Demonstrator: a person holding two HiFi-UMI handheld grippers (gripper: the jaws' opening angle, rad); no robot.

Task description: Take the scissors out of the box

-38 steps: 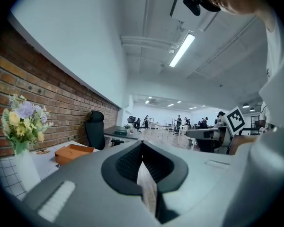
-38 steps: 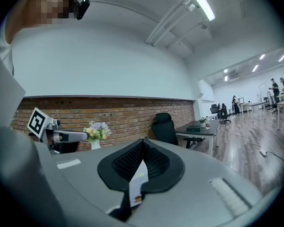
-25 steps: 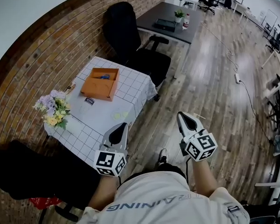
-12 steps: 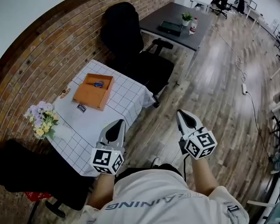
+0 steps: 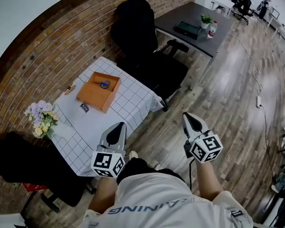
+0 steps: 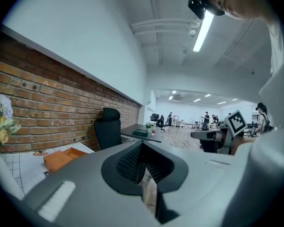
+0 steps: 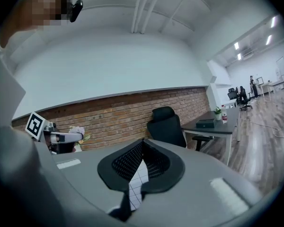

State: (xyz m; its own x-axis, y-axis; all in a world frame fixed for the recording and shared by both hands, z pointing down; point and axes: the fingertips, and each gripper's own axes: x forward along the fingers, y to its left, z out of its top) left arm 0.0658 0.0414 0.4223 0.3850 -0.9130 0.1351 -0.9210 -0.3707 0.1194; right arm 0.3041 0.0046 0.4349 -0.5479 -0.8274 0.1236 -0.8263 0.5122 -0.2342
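Since a second ago the view has swung: the black chair (image 5: pixel 135 32) and the far desk (image 5: pixel 178 18) sit further right, while both claws keep their spots. The left claw (image 5: pixel 118 128) and right claw (image 5: pixel 189 118) are closed and empty, short of the tabletop (image 5: pixel 128 103). The scissors (image 5: pixel 104 84) lie in the open orange box (image 5: pixel 92 95). A small dark tag (image 5: pixel 84 107) beside the box is too small to read.

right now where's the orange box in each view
Head view: box left of centre on the table, scissors inside.
Left gripper view: box at lower left.
Right gripper view: not in it.
Shared landmark: the black chair just beyond the table, at top centre in the head view, left of centre in the left gripper view, right of centre in the right gripper view.
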